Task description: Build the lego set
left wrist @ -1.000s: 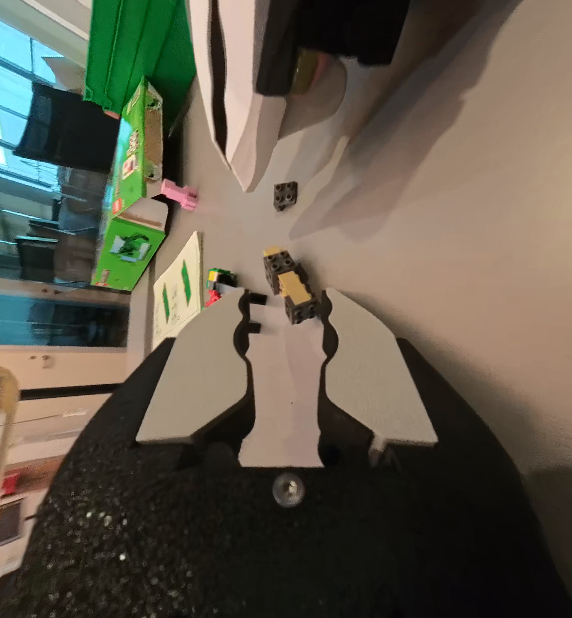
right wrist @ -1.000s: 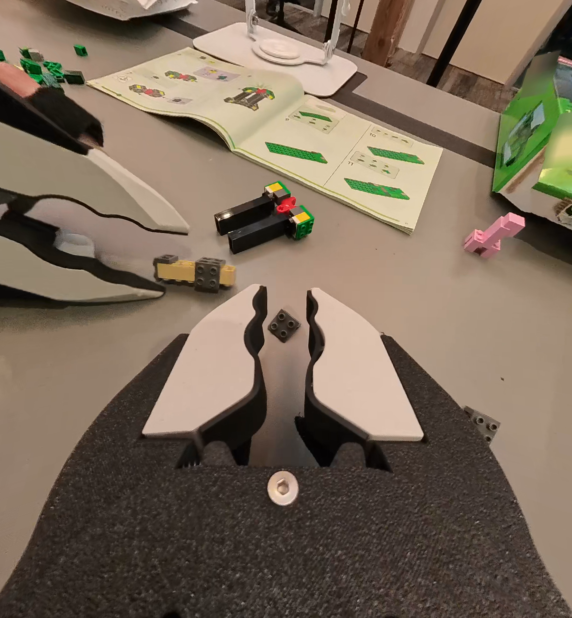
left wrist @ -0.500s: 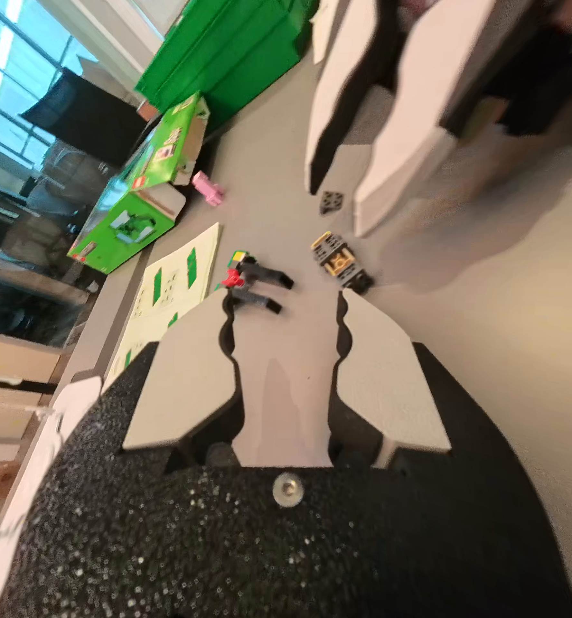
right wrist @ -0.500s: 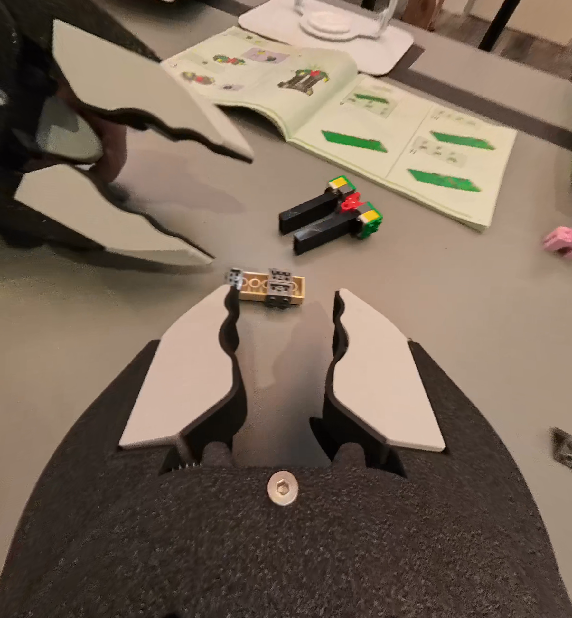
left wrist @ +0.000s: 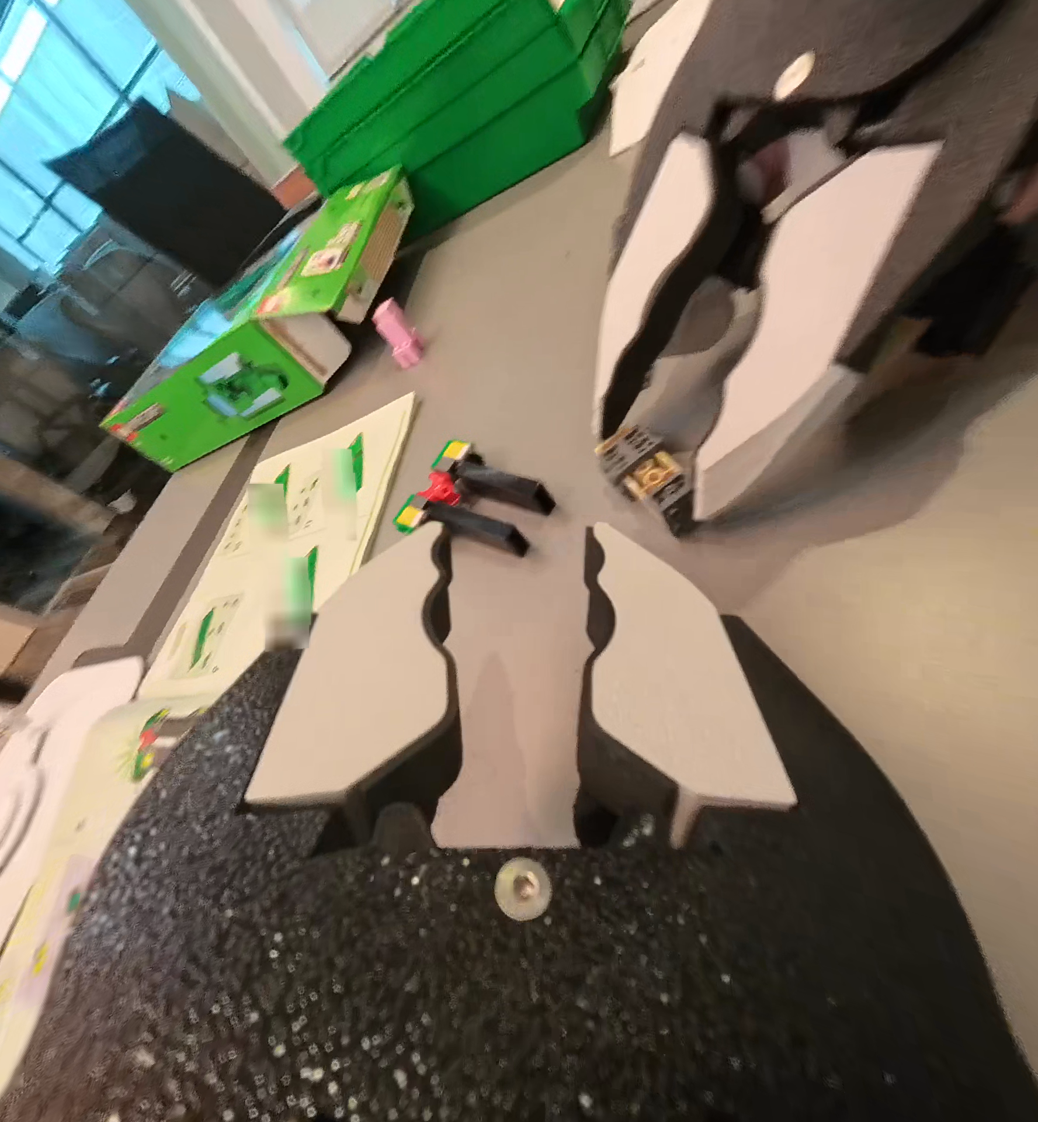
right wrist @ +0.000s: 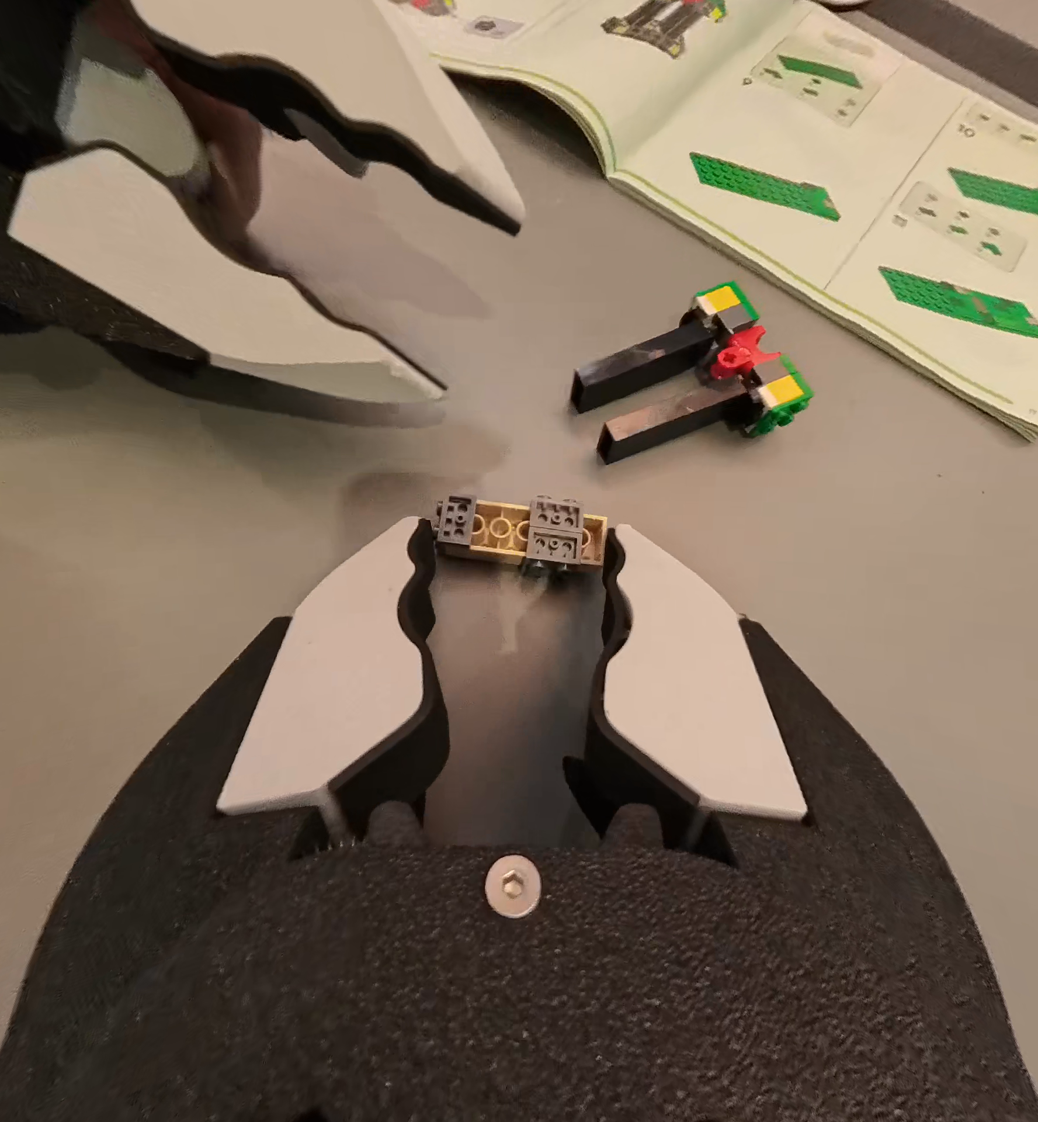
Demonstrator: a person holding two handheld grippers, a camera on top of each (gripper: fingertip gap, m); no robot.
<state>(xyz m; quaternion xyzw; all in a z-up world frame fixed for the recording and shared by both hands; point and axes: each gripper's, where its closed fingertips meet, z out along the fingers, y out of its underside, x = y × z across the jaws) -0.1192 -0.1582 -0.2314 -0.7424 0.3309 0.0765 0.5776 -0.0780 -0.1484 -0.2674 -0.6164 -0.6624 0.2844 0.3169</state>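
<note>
A tan and grey lego assembly lies on the grey table. My right gripper is open, and its two fingertips flank the ends of the assembly at table level. It also shows in the left wrist view, straddling the assembly. My left gripper is open and empty. It hovers above the table to the left of the assembly, as the right wrist view shows. A black two-legged piece with green, yellow and red parts lies just ahead of the left gripper.
An open instruction booklet lies behind the black piece and also shows in the left wrist view. A green set box, a pink piece and green bins are farther back. A white stand sits at the left edge.
My right gripper left the small dark grey plate, opened wider and moved to straddle the tan and grey assembly. My left gripper pulled back from the assembly and lifted.
</note>
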